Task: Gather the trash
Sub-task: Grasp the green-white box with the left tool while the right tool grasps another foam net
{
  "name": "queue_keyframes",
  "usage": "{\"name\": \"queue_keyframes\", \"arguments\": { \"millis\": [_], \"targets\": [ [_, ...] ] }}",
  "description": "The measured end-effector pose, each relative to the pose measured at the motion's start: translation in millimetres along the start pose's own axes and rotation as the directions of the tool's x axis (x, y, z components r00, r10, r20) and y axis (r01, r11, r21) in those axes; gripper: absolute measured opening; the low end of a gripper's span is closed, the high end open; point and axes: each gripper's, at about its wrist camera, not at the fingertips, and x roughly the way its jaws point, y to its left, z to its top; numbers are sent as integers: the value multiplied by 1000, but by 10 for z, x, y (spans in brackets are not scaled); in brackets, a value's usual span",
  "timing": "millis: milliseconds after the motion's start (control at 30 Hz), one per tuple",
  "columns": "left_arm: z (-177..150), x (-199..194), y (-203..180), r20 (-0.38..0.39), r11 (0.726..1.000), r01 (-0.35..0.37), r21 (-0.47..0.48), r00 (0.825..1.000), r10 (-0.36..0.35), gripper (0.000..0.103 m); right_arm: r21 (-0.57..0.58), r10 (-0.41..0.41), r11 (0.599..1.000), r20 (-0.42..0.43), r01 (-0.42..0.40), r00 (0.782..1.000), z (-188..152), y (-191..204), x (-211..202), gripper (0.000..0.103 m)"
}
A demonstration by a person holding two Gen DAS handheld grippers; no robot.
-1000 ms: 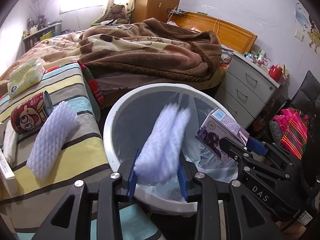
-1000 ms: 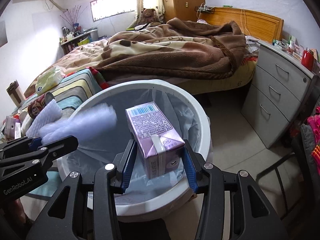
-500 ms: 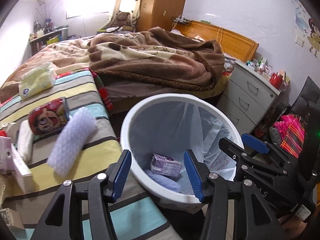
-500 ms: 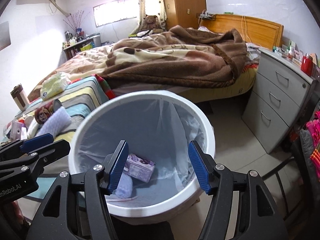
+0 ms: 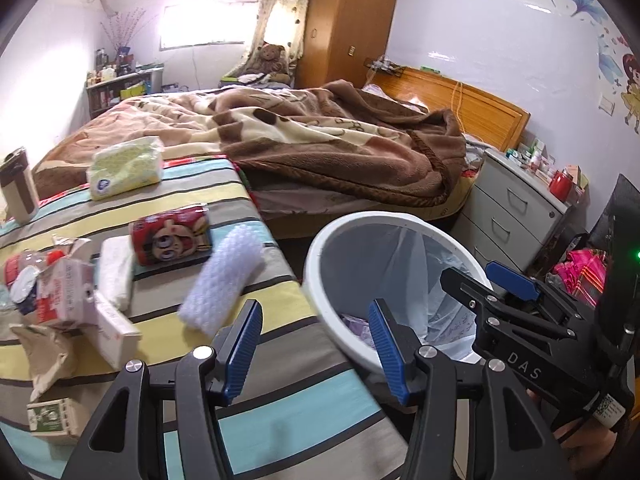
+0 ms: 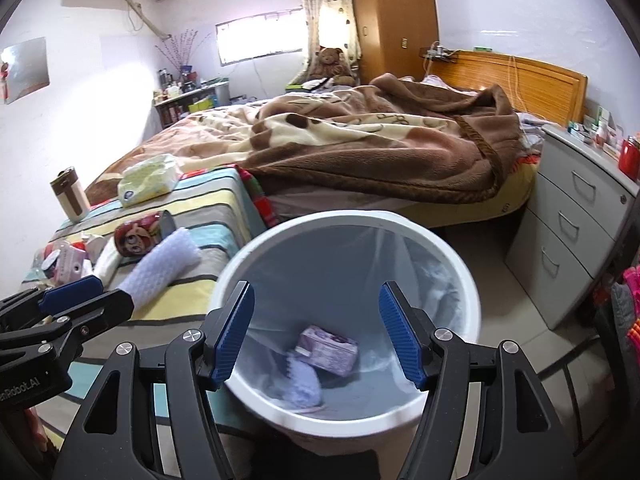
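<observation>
The white bin point(image 6: 360, 216) with a clear liner stands on the floor beside the striped table point(image 5: 280, 400). Inside it lie a purple carton point(image 6: 326, 348) and a white foam net point(image 6: 304, 384). My right gripper point(image 6: 317, 286) hangs over the bin, its jaws opening with nothing between them. My left gripper point(image 5: 315, 306) is open and empty above the table's edge, next to the bin point(image 5: 320, 248). On the table lie another foam net point(image 5: 224, 280), a red can point(image 5: 172, 234), a torn pink carton point(image 5: 56, 292), crumpled brown paper point(image 5: 44, 356) and a small green box point(image 5: 50, 418).
A tissue pack point(image 5: 126, 164) and a brown cup point(image 5: 16, 184) stand at the table's far end. A bed with a brown blanket point(image 5: 320, 148) lies behind the bin. Grey drawers point(image 6: 572, 248) stand at the right, with bare floor between them and the bin.
Both grippers let go: the foam net and the purple carton dropped into the bin. Both jaws opened, and both views pulled back and up, the left one swinging toward the table.
</observation>
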Motion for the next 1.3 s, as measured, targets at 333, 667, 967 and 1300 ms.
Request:
{"name": "queue_keyframes", "arguments": {
  "millis": [333, 667, 967, 1300],
  "targets": [
    [-149, -357, 580, 40, 996, -57, -62, 997, 59, 57, -40, 85, 996, 4, -84, 996, 37, 393, 78, 67],
    [-361, -612, 1278, 27, 982, -144, -121, 989, 148, 59, -38, 174, 984, -64, -177, 983, 82, 836, 378, 70],
    [-570, -735, 1754, -8, 970, -200, -137, 980, 200, 59, -23, 169, 985, -134, -174, 976, 130, 1050, 668, 70],
    [-772, -690, 2017, -87, 968, -210, -139, 976, 199, 60, 11, 151, 988, -232, -153, 961, 136, 1220, 1022, 70]
  ]
}}
